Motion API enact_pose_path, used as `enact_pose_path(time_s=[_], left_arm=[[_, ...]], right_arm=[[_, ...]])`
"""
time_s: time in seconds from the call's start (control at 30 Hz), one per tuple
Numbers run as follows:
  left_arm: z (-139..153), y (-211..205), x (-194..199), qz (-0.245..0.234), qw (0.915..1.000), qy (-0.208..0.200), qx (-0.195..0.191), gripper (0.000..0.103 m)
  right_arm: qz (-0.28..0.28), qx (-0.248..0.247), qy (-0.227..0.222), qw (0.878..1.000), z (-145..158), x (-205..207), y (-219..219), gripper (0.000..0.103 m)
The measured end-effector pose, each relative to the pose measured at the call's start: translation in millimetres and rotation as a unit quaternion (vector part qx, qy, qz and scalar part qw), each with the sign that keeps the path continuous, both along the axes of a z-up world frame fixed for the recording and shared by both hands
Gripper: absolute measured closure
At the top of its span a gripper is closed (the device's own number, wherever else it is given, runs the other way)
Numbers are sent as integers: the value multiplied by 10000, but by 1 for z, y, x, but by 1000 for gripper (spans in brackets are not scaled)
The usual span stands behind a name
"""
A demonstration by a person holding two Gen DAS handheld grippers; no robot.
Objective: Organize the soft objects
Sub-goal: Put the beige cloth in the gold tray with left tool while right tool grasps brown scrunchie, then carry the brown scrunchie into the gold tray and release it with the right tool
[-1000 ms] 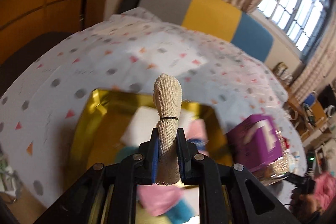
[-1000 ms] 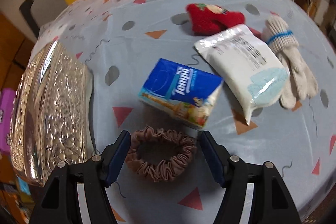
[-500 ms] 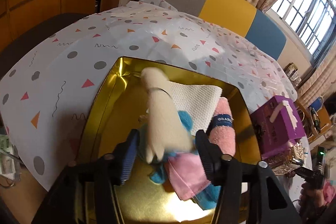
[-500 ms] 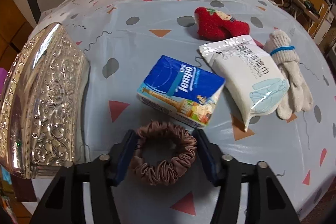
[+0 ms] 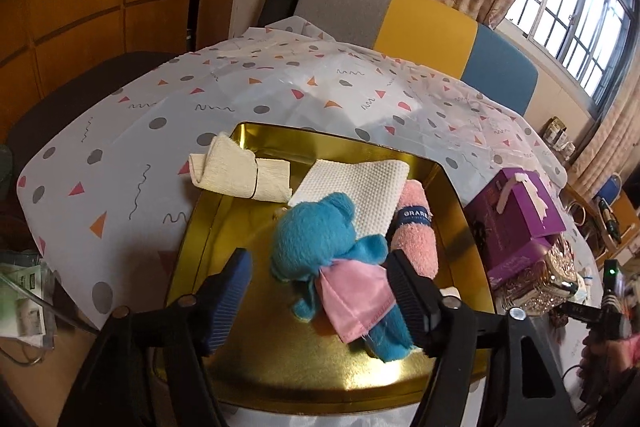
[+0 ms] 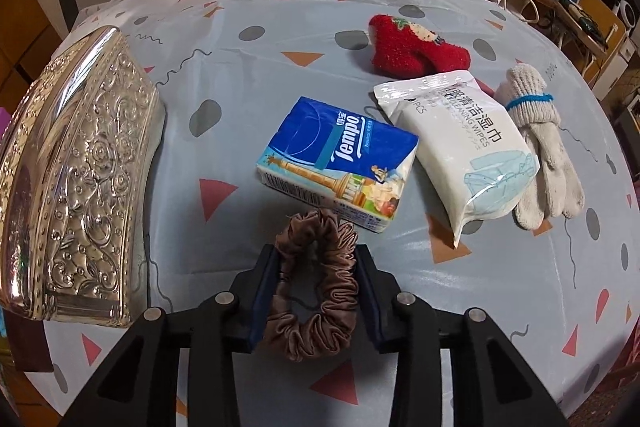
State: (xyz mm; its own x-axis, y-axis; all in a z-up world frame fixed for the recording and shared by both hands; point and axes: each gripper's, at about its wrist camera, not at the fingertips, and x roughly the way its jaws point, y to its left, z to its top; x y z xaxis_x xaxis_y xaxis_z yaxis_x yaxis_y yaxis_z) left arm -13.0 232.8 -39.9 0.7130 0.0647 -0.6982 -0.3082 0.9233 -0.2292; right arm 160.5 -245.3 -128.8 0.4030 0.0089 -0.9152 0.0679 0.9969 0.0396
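In the left wrist view my left gripper (image 5: pixel 318 293) is open and empty above the gold tray (image 5: pixel 224 219). In the tray lie a blue plush toy (image 5: pixel 320 239), a pink rolled towel (image 5: pixel 416 231) and a white cloth (image 5: pixel 356 187). A beige bandage roll (image 5: pixel 240 175) lies across the tray's far left rim. In the right wrist view my right gripper (image 6: pixel 316 291) is shut on a brown scrunchie (image 6: pixel 316 283), squeezed into a tall oval. On the table beyond lie a Tempo tissue pack (image 6: pixel 340 163), a wet-wipes pack (image 6: pixel 460 143), a red sock (image 6: pixel 412 51) and white gloves (image 6: pixel 540 143).
A purple box (image 5: pixel 516 219) and an embossed silver box (image 5: pixel 544 287) stand right of the tray. The silver box (image 6: pixel 76 171) is at the left in the right wrist view. A grey, yellow and blue sofa (image 5: pixel 424 27) stands behind the table.
My left gripper opened and let go of the beige bandage roll, which now lies on the tray's rim. My right gripper closed on the brown scrunchie.
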Motion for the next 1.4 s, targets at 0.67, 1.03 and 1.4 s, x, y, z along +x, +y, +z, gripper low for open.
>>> enact_pose_path(time_s=[0.67,1.03,1.4], left_arm=[[-1,-49,-1,-370,9977,208,524,15],[-4,-53,-2,-525,9977,172,403,14],[0,-47,-7,-470,9979,89,426,12]], right_arm=[[22,215,-66,9997,7,-41,19,89],[161,979,-610,9932,48,-70,11,92],[307,744,-1231,9891,121,-3,30,92]])
